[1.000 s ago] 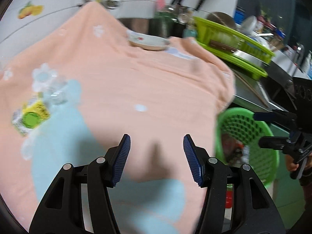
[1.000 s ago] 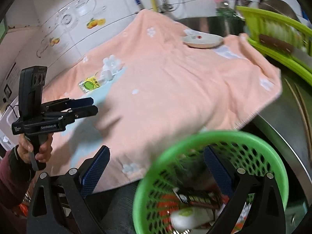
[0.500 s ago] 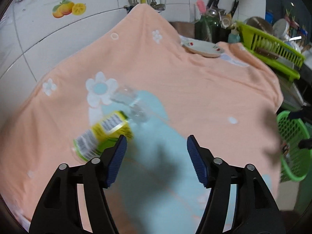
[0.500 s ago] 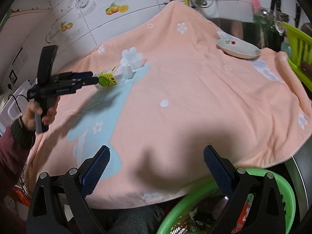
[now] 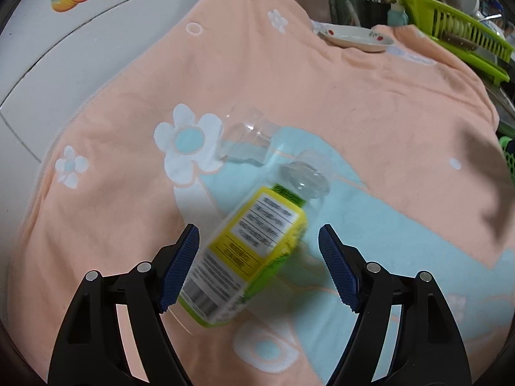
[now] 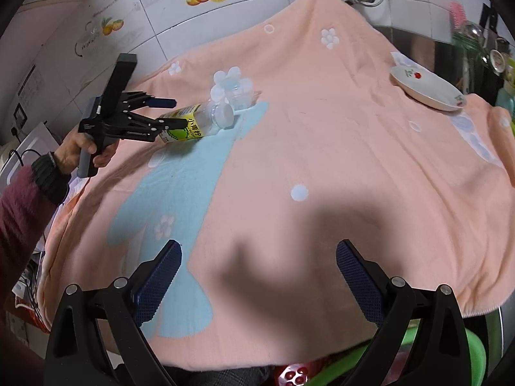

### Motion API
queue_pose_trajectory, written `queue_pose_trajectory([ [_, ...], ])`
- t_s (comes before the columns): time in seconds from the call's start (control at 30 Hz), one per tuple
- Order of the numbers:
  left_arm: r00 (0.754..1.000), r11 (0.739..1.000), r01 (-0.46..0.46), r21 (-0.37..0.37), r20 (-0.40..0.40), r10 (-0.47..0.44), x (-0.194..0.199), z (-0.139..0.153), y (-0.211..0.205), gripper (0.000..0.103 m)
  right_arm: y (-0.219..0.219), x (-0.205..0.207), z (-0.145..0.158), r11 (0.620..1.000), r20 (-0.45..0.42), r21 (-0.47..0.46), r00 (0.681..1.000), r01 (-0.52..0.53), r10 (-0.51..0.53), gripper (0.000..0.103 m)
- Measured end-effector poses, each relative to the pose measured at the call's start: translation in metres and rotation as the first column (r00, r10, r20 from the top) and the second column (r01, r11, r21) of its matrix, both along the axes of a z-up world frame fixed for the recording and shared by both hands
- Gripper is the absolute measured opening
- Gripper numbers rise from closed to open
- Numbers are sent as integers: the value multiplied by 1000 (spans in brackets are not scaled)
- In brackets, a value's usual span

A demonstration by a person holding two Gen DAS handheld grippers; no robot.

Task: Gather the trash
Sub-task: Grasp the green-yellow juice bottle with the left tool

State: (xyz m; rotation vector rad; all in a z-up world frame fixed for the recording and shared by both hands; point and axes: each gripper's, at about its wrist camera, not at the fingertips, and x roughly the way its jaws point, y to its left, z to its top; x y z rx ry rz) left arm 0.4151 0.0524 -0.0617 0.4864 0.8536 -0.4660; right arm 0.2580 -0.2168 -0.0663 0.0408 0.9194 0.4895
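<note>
1. A soft, fleecy peach towel [image 5: 322,103] with a pale blue panel and white flower shapes covers the worktop; its nap looks plush and slightly rumpled at the far edge.
2. A clear plastic bottle [image 5: 254,257] lies on its side on the blue panel, wrapped in a glossy yellow and green label with a block of printed text and a barcode, its transparent end pointing away from the left wrist camera.
3. Just beyond the bottle lies a small clear plastic cup [image 5: 248,138], tipped over, next to a large white flower on the towel.
4. The left claw [image 5: 259,267] has black arms and blue ribbed pads; its jaws have just been opening and stand apart, with the bottle's labelled body between them. The left pad sits at the bottle's side; whether it touches cannot be told, and the right pad is clear of it.
5. The right claw [image 6: 257,276] is spread wide with nothing between its blue textured pads, hovering over the near part of the towel, well apart from the bottle.
6. A shallow white ceramic plate [image 6: 428,88] with small red prints rests on the towel's far right corner.
7. Below the near hem, the rim of a green perforated plastic basket [image 6: 463,353] shows.
</note>
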Motion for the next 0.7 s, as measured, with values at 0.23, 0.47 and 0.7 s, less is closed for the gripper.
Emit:
queue_pose_trajectory([
  [0.23,997,999,51,17,-60,-50,18,-15,0,78,13,16,-4,1000,-14,-8,1000,-28,28,94],
  [0.47,991,995,99,22,-87,-97,27,-25,-6,78,24,31,-7,998,-25,-21,998,-55,54,94],
  [0.7,986,991,135,26,-105,-132,31,-27,-12,72,37,41,-8,995,-28,-47,996,-90,89,94],
])
